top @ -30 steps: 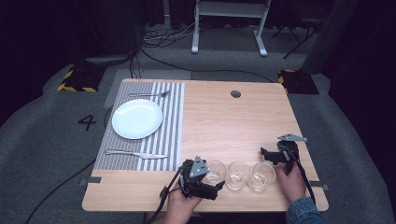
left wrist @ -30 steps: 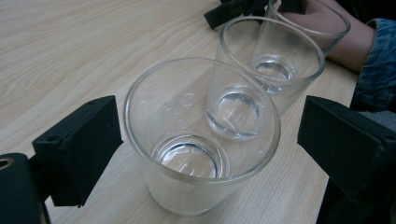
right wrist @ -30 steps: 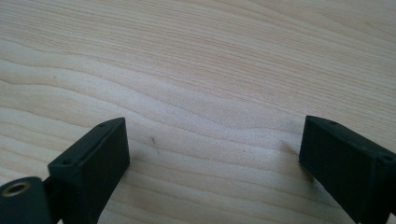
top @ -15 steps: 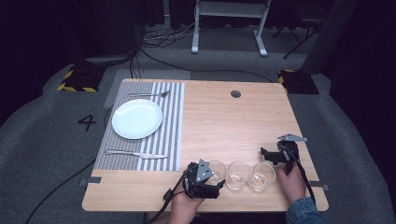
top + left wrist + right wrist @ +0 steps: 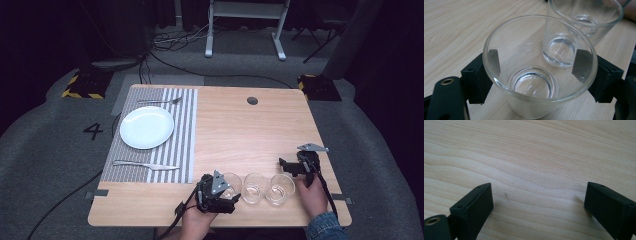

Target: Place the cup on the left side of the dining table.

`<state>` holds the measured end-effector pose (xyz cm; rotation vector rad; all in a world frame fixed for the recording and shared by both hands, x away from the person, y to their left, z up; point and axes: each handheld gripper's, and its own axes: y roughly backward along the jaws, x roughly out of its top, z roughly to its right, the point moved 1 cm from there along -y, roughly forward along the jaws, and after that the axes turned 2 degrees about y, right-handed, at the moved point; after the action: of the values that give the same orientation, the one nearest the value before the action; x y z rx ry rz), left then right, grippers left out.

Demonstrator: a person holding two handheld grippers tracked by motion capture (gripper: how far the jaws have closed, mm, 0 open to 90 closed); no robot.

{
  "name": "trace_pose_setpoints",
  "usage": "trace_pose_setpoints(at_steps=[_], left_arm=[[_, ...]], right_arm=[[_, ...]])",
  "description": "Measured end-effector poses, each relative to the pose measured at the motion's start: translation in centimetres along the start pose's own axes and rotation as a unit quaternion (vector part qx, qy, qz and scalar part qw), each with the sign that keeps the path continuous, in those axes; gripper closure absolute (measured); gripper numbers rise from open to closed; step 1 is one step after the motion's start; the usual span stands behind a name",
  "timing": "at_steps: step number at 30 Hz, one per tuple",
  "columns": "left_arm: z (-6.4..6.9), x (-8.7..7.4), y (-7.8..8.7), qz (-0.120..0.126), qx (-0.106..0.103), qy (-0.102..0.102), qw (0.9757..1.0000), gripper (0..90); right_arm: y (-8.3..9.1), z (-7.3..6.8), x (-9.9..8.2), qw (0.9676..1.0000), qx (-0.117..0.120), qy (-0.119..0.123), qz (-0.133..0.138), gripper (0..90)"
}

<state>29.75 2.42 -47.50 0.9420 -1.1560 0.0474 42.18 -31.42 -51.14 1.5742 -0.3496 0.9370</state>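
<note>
A high camera is looking forward and down over the whole table [image 5: 250, 130]. Two gripper cameras are looking closely along their jaws at its wood.

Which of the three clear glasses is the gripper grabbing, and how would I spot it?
Look at the near edge of the light wooden table, where three clear glass tumblers stand in a row. It is the leftmost clear glass tumbler, nearest the grey striped placemat. Unlike its two neighbours, it sits between the black jaws of the left gripper, which have just been closing on it.
</note>
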Motion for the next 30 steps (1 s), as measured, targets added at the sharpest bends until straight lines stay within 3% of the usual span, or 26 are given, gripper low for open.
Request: trace_pose_setpoints(at_steps=[11,30], left_arm=[[-0.2,0.8,2.6,0.002,0.005,0.011,0.9999,19.4],[-2.7,2.5,5.9,0.02,0.022,0.031,0.9991,19.3]], right_arm=[[0.0,0.0,0.0,1.0,0.0,-0.002,0.0,8.8],[0.0,0.0,0.0,1.0,0.0,0.0,0.0,8.8]])
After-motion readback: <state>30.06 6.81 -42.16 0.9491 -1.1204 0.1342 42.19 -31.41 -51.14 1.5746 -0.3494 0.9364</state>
